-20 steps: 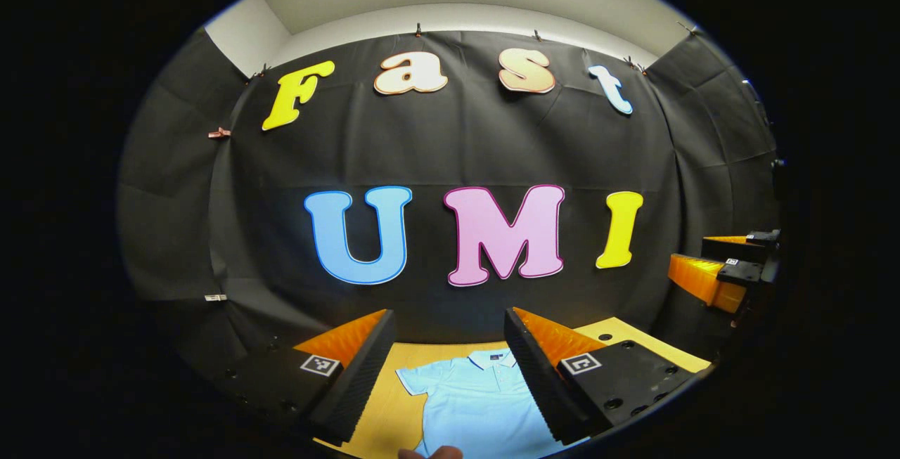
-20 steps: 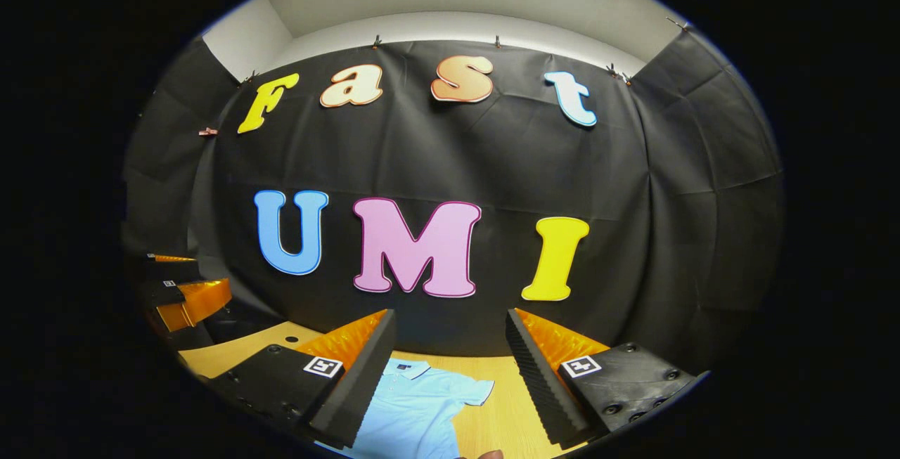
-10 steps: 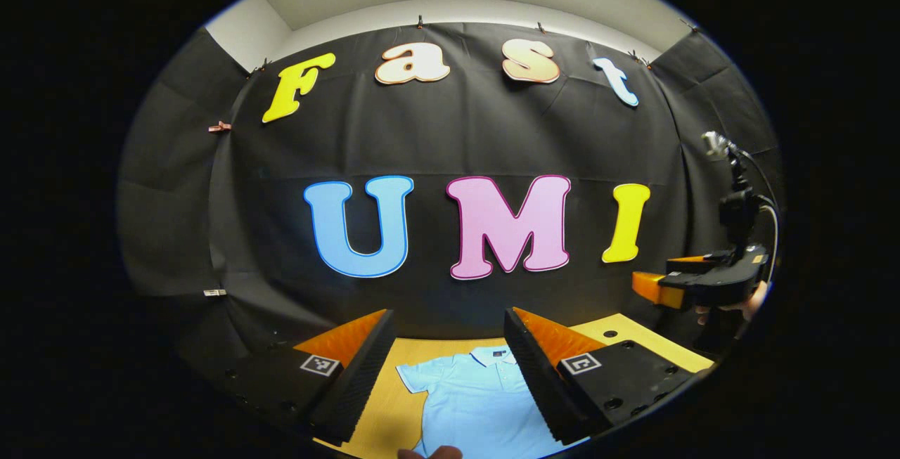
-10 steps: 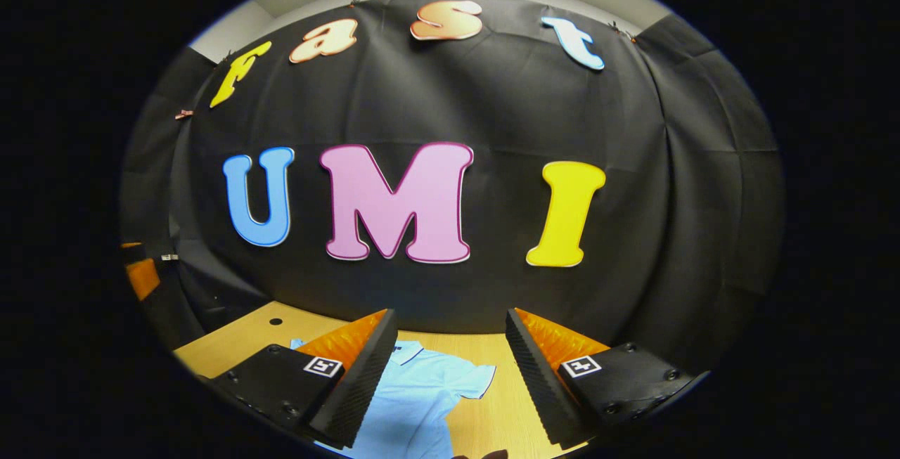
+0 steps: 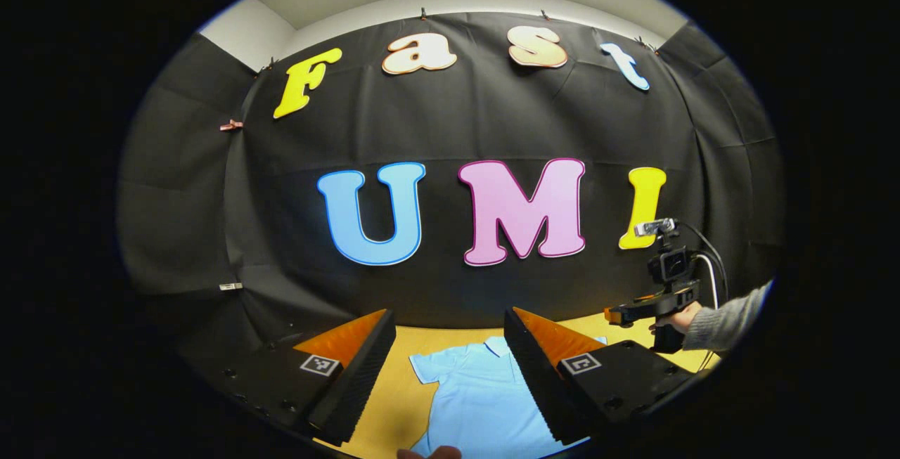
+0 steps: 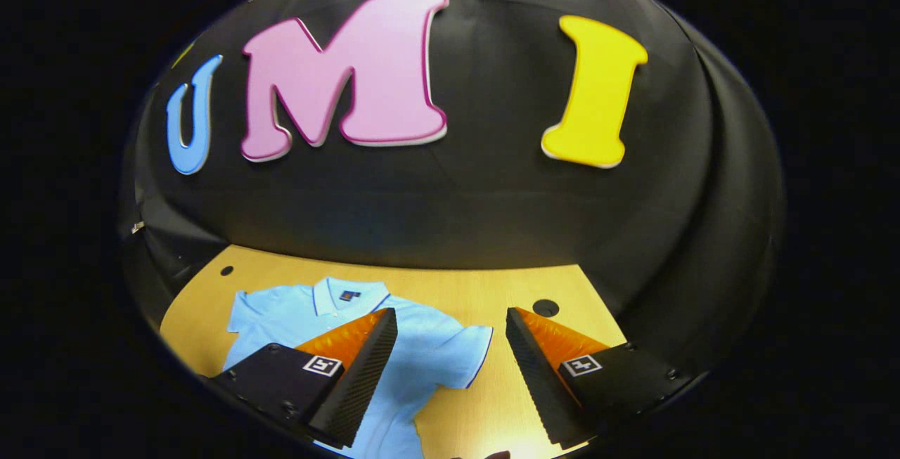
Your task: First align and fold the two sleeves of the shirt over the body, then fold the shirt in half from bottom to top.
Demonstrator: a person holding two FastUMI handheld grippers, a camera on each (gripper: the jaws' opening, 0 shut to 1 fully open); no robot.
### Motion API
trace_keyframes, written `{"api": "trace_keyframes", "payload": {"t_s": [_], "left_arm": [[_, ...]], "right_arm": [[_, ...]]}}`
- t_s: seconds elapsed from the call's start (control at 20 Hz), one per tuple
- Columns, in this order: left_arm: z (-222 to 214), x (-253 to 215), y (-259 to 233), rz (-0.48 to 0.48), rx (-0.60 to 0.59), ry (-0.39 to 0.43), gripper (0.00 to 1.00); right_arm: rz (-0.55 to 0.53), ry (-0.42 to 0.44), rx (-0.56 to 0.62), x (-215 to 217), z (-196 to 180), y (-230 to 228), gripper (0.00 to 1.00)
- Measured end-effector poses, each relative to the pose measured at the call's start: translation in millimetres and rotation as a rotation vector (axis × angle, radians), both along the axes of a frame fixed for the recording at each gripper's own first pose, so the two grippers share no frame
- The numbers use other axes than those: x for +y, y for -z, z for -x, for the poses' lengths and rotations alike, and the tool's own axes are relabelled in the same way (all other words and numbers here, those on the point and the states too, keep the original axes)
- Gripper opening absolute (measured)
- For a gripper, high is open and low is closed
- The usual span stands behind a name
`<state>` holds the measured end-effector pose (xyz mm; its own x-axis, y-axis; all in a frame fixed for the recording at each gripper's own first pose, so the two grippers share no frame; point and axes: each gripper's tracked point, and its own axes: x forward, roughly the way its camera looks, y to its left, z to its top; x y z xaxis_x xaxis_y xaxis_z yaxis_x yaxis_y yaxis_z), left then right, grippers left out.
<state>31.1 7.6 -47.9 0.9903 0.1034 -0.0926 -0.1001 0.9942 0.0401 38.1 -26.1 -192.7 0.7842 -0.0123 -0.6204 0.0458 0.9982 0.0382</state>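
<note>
I see the light blue shirt [image 6: 422,353] lying flat on the wooden desk [image 6: 492,290], collar toward the back wall, low in the right gripper view; both short sleeves are spread out to the sides, unfolded. My right gripper [image 6: 450,367] hangs above the shirt's right sleeve [image 6: 471,350], fingers spread wide, touching nothing. In the left gripper view, my left gripper [image 5: 450,367] is likewise spread apart over the shirt [image 5: 478,389], and at the right edge a hand [image 5: 678,318] in a grey sleeve [image 5: 728,315] holds the other gripper above the desk [image 5: 422,336].
</note>
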Motion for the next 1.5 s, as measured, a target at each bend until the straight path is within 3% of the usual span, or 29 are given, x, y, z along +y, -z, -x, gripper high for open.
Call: {"api": "trace_keyframes", "payload": {"t_s": [0.55, 0.9, 1.1, 1.15, 1.25, 1.45, 1.5], "left_arm": [[26.0, 12.9, 23.4, -0.02, 0.076, -0.094, 0.98], [24.6, 16.3, 32.0, -0.023, 0.104, -0.109, 0.98], [22.0, 15.4, 35.0, -0.023, 0.11, -0.105, 0.99], [21.0, 14.3, 36.1, -0.022, 0.112, -0.104, 0.99], [20.2, 16.2, 39.3, -0.02, 0.117, -0.103, 0.99], [18.6, 19.0, 43.0, -0.02, 0.125, -0.098, 0.99], [18.5, 20.4, 44.5, -0.02, 0.127, -0.098, 0.98]], "right_arm": [[-0.063, 0.134, 0.289, -2.2, 22.4, 70.1, 0.98], [-0.058, 0.151, 0.366, -5.5, 30.6, 81.0, 0.98], [-0.024, 0.154, 0.37, -11.3, 29.2, 83.5, 0.89], [-0.02, 0.148, 0.364, -12.7, 29.3, 81.4, 0.79], [-0.027, 0.145, 0.368, -13.1, 29.3, 80.1, 0.73], [-0.032, 0.129, 0.369, -3.1, 29.1, 83.5, 0.2], [-0.018, 0.119, 0.364, -3.0, 28.0, 83.8, 0.13]]}}
